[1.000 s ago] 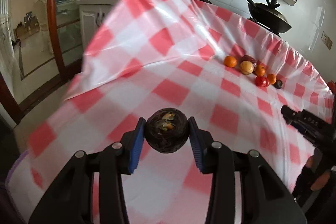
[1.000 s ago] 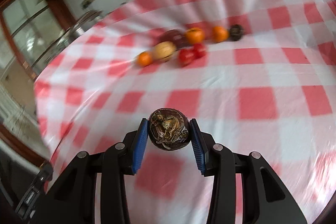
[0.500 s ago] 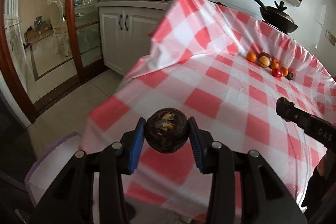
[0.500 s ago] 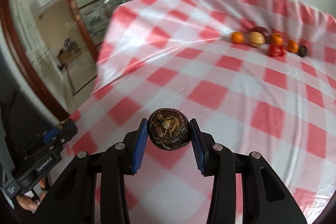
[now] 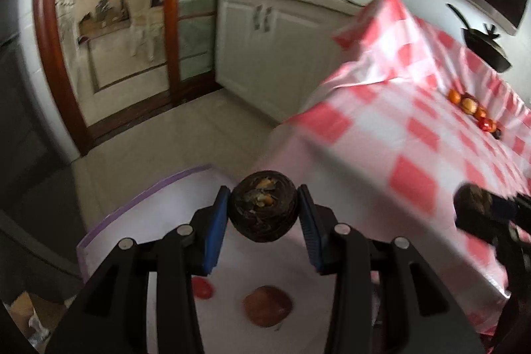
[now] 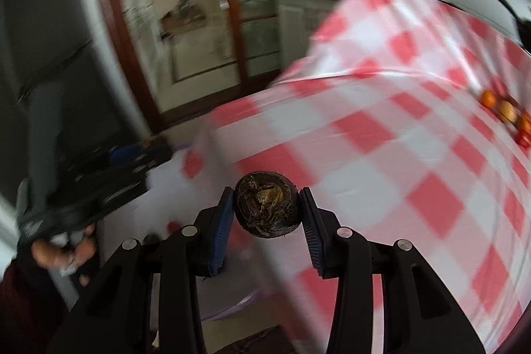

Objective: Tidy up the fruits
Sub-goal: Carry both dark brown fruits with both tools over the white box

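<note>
The left tool [image 5: 264, 214] is gripping a dark fruit [image 5: 263, 209] over a white tray [image 5: 159, 198]. The right tool [image 6: 267, 211] is clasping another dark fruit [image 6: 267, 208] above the checked counter [image 6: 398, 155].

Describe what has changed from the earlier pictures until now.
Both grippers swung away from the red-and-white checked tablecloth toward its left edge; the left gripper now hangs above a white purple-rimmed tray. Unchanged: each gripper stays shut on a dark round fruit; the fruit row remains.

Right gripper [image 6: 267, 213] clamps dark fruit [image 6: 266, 210] above checked tablecloth [image 6: 381, 135]
</note>
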Demonstrator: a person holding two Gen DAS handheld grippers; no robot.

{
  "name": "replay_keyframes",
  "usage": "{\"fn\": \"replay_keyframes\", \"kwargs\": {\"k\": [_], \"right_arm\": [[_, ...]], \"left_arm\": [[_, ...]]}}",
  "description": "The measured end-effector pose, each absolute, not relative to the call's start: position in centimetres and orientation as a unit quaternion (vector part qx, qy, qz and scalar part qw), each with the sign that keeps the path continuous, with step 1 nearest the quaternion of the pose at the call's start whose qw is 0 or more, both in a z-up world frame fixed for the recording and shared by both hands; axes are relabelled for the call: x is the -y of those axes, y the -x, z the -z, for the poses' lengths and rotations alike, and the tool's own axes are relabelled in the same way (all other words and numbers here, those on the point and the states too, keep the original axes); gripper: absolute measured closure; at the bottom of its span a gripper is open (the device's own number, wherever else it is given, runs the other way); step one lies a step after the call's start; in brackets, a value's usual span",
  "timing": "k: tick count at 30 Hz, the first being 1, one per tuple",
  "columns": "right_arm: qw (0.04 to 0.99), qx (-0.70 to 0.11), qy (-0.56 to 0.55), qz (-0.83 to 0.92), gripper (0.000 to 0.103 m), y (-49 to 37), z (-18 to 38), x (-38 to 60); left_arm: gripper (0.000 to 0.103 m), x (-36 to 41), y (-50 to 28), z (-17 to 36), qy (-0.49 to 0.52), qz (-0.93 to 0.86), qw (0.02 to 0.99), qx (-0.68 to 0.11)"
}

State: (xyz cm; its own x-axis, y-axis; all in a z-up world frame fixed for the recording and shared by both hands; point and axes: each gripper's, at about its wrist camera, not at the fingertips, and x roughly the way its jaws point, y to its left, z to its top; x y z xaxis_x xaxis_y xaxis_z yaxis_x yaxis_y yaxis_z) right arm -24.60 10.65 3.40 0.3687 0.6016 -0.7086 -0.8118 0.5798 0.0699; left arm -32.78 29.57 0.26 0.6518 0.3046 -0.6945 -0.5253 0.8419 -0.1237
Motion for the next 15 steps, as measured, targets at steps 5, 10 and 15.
{"fn": "replay_keyframes", "kwargs": {"k": [5, 10, 15], "right_arm": [[0.756, -0.357, 0.223, -0.501, 0.063, 29.9, -0.5, -14.3], [0.694, -0.390, 0.295, -0.528, 0.063, 33.5, 4.6, -17.4], [0.649, -0.428, 0.330, -0.536, 0.062, 34.9, 8.5, -19.5]], "left_arm": [[0.062, -32.6, 33.8, 3.0, 0.172, -0.258, 0.868, -0.388], [0.061, -33.9, 33.5, 6.6, 0.159, -0.260, 0.841, -0.447], [0.061, -34.2, 32.7, 9.8, 0.133, -0.253, 0.819, -0.497]]}}
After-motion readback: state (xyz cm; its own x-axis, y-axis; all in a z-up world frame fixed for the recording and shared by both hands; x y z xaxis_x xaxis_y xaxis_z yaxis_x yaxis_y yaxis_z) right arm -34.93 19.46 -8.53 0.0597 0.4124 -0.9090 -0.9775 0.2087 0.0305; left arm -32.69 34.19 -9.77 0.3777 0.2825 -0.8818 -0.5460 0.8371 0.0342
